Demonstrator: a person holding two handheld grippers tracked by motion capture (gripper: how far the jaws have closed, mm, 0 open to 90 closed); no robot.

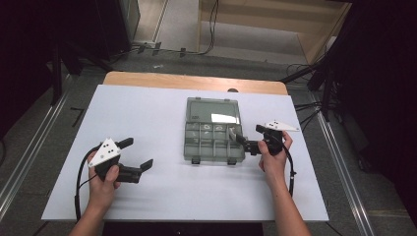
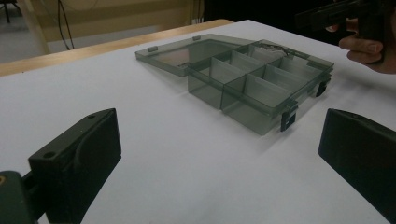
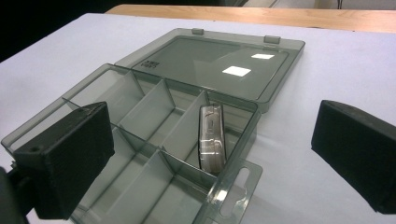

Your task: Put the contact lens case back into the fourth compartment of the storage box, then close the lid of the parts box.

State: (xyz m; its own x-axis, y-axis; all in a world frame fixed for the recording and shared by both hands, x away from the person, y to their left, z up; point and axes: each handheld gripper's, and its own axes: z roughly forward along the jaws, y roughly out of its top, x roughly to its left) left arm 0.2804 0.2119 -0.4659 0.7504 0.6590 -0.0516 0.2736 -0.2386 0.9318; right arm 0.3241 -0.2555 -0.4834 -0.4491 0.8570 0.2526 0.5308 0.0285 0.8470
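Observation:
A smoky clear compartment box (image 1: 214, 142) lies open mid-table, its lid (image 1: 213, 110) folded flat on the far side. A small silvery piece (image 3: 211, 135) stands on edge in one compartment at the box's right end; the other compartments look empty. My right gripper (image 1: 249, 134) is open at that right end, jaws pointing at the box (image 3: 140, 116), with nothing pressed between them (image 3: 212, 140). My left gripper (image 1: 137, 154) is open over bare table left of the box, and its jaws (image 2: 217, 149) frame the box (image 2: 261, 79) from a distance. The right gripper (image 2: 336, 14) and its hand appear beyond.
A white sheet (image 1: 147, 113) covers the table, with a wooden strip (image 1: 196, 81) along the far edge. Cables and dark stands stand on the floor around the table. Each gripper trails a black cable toward the near edge.

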